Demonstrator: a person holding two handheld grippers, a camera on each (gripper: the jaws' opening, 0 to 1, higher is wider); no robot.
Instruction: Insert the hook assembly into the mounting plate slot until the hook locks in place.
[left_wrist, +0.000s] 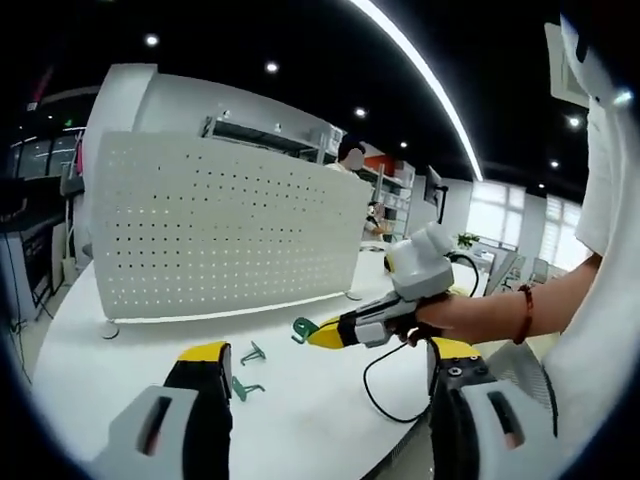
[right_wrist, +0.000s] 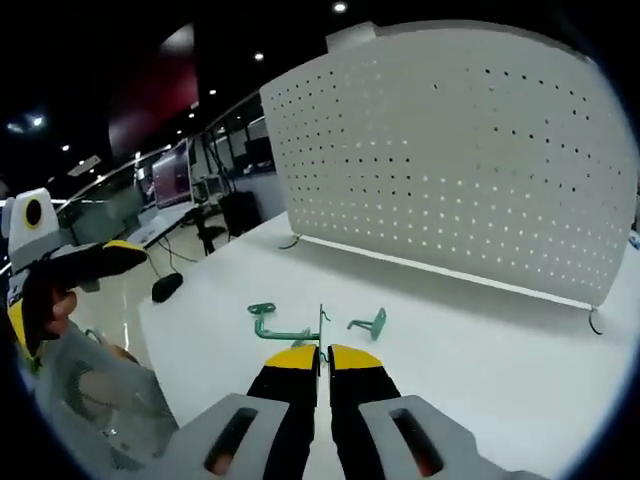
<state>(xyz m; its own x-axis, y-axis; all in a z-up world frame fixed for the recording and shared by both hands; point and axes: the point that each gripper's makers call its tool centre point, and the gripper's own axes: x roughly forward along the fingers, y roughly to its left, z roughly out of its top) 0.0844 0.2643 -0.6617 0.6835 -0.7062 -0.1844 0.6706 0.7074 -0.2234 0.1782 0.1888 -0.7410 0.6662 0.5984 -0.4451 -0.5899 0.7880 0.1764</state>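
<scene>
So the right gripper (right_wrist: 322, 352) is clamping its jaws on a green hook (right_wrist: 285, 325), holding it just above the white desk (right_wrist: 480, 340) in front of the upright pegboard (right_wrist: 460, 150). Two more hooks (left_wrist: 247, 370) are lying loose on the desk toward its near edge. The left gripper (left_wrist: 325, 355) is sitting with jaws wide apart, gripping nothing.

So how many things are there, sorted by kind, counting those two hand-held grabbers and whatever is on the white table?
Green hooks: 3
White pegboard: 1
Grippers: 2, the left gripper and the right gripper
Total: 6
</scene>
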